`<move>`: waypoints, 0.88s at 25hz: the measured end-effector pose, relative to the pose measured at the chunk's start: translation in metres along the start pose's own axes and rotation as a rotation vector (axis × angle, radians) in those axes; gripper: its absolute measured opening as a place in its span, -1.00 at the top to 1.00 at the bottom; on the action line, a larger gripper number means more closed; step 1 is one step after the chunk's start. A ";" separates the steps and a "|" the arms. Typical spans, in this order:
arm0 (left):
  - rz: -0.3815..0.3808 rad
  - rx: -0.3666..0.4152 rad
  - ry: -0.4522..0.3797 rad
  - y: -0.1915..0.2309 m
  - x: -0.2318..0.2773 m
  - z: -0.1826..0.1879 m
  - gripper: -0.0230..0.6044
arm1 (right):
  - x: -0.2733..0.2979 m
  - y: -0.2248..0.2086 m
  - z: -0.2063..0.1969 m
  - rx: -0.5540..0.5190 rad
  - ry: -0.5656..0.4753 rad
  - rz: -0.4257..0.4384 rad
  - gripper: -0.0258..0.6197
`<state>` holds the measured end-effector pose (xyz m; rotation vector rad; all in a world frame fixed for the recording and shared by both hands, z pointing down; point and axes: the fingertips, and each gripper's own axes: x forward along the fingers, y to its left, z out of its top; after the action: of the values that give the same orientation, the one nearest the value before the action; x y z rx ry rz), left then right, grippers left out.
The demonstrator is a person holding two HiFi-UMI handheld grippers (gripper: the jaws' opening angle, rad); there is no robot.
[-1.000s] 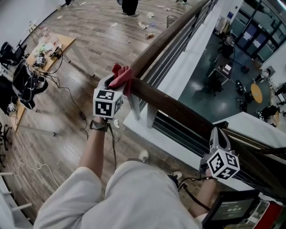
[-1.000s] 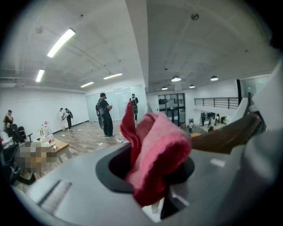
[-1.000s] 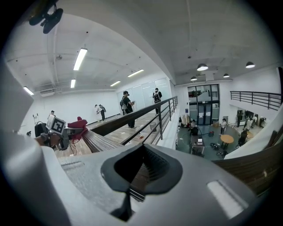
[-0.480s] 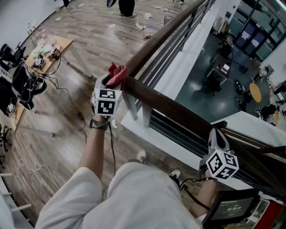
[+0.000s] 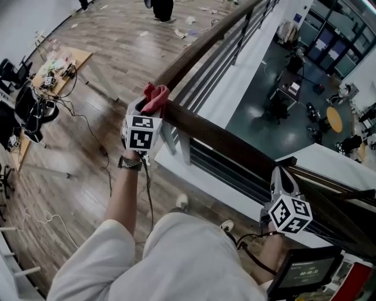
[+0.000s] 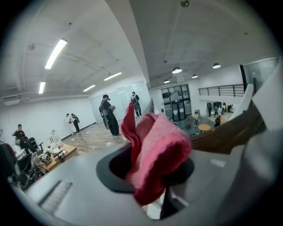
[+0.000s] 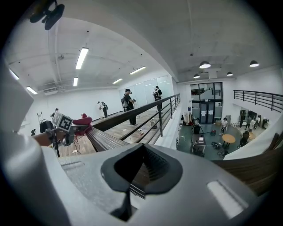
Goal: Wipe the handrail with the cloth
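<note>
A dark wooden handrail point(image 5: 217, 138) runs from the top of the head view down to the lower right. A red cloth point(image 5: 155, 97) lies bunched on the rail's top, with my left gripper point(image 5: 153, 107) shut on it. The left gripper view shows the cloth point(image 6: 154, 150) filling the jaws of that gripper point(image 6: 155, 181), with the handrail point(image 6: 225, 134) just to its right. My right gripper point(image 5: 280, 175) rests at the rail farther along, near me, shut with nothing held. In the right gripper view, that gripper point(image 7: 129, 192) looks along the handrail point(image 7: 104, 139) toward the cloth point(image 7: 83, 120).
Metal bars and a white ledge point(image 5: 200, 176) run under the rail, and beyond it is a drop to a lower hall point(image 5: 276, 111). A cluttered table point(image 5: 61, 64), a black bag point(image 5: 29, 109) and floor cables point(image 5: 88, 132) lie left. People stand far off point(image 5: 160, 9). A screen point(image 5: 302, 271) sits lower right.
My left gripper has slid the cloth a little farther along the rail, away from me. The right gripper has stayed at the same spot on the rail.
</note>
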<state>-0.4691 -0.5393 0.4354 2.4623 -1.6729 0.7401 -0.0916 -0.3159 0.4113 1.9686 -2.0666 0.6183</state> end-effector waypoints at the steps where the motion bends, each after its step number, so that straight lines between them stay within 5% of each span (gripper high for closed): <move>1: -0.002 -0.003 0.003 -0.003 0.000 0.000 0.45 | -0.001 -0.002 0.000 0.001 0.000 0.002 0.91; 22: -0.073 -0.002 0.020 -0.072 -0.010 0.012 0.45 | -0.015 -0.029 0.000 0.009 0.010 0.010 0.91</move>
<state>-0.4031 -0.5056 0.4349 2.4908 -1.5675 0.7515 -0.0614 -0.3029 0.4095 1.9577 -2.0730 0.6393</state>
